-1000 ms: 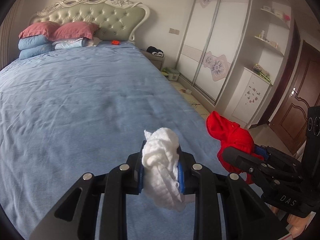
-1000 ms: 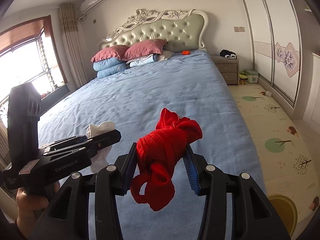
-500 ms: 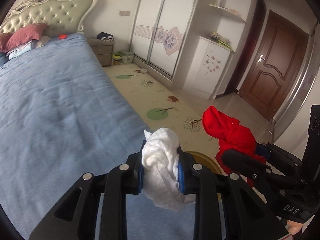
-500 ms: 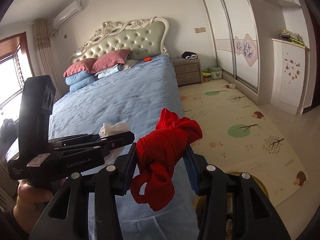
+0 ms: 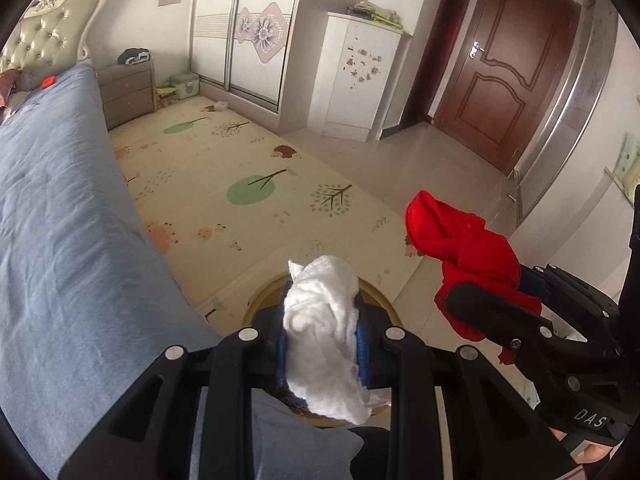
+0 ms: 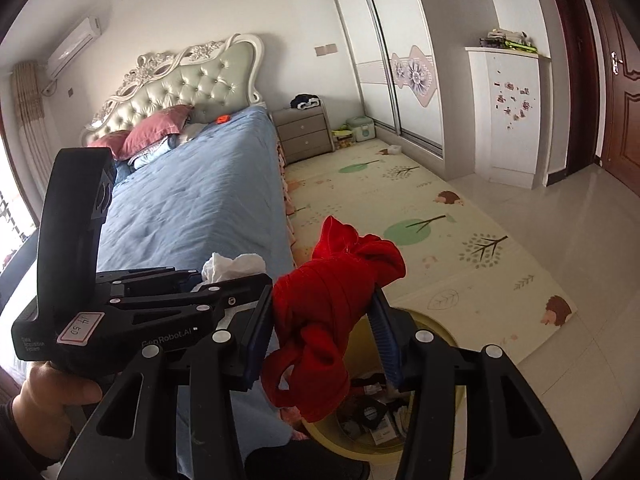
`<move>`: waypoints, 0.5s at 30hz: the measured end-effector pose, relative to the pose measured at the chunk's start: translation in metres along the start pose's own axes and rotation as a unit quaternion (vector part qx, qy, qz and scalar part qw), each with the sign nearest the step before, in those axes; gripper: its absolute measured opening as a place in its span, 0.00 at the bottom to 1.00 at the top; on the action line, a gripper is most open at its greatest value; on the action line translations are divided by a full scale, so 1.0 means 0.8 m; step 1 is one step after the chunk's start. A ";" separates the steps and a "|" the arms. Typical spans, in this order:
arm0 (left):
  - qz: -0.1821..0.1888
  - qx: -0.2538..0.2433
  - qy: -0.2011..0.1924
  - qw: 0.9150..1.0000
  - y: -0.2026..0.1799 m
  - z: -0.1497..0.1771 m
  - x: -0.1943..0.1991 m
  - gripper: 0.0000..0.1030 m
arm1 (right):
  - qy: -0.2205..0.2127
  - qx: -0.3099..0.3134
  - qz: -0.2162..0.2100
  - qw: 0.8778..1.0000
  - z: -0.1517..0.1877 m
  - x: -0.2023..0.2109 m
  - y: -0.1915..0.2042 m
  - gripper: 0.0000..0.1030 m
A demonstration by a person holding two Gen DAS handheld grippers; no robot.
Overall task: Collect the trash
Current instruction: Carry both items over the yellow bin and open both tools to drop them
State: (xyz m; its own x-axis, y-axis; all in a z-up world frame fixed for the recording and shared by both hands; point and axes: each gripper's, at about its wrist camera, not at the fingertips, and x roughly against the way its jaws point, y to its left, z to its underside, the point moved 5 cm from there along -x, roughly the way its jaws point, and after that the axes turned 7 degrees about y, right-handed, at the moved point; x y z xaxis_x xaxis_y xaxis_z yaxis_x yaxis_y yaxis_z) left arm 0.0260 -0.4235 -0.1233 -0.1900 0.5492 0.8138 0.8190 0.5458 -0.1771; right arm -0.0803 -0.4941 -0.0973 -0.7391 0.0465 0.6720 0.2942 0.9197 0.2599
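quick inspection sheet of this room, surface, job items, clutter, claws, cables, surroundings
surface: patterned play mat on the tiled floor beside the blue bed.
job's things: white wad, red cloth, yellow bin below, trash already inside.
clutter: small orange item near the pillows; dark bundle on the nightstand.
grippers: left claw shut on the white wad; right claw grips the red cloth.
cables: nothing seen.
surroundings: sliding wardrobe, brown door, air conditioner.

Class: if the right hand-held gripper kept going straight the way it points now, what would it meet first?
Probably the yellow bin below its tips; the right hand-held gripper, holding the red cloth, points down toward it, though depth is unclear.
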 end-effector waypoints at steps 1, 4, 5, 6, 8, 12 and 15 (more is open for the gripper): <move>0.003 -0.005 0.007 1.000 -0.004 -0.001 -0.009 0.26 | 0.004 -0.003 0.006 1.000 0.003 -0.003 -0.009 0.45; 0.012 -0.007 0.035 0.999 -0.008 -0.002 -0.032 0.26 | 0.019 -0.013 0.019 1.000 0.010 -0.012 -0.033 0.45; 0.015 0.000 0.046 0.999 -0.007 -0.003 -0.040 0.26 | 0.024 -0.016 0.022 0.999 0.012 -0.015 -0.039 0.45; 0.016 0.006 0.058 0.998 -0.005 -0.005 -0.047 0.26 | 0.031 -0.019 0.023 0.999 0.014 -0.020 -0.046 0.45; 0.023 0.021 0.077 0.997 0.000 -0.011 -0.058 0.26 | 0.041 -0.025 0.027 0.998 0.017 -0.028 -0.057 0.45; 0.020 0.025 0.095 0.995 0.003 -0.022 -0.076 0.28 | 0.051 -0.036 0.026 0.998 0.018 -0.043 -0.074 0.47; 0.011 0.026 0.113 0.993 0.001 -0.027 -0.091 0.49 | 0.053 -0.031 0.049 0.997 0.019 -0.055 -0.081 0.80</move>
State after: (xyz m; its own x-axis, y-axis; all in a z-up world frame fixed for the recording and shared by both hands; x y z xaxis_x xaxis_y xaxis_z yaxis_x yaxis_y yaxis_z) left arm 0.0526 -0.4768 -0.1710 -0.0410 0.4085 0.9119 0.7913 0.5705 -0.2200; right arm -0.0759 -0.5498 -0.1543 -0.6379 0.0914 0.7647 0.4011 0.8870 0.2286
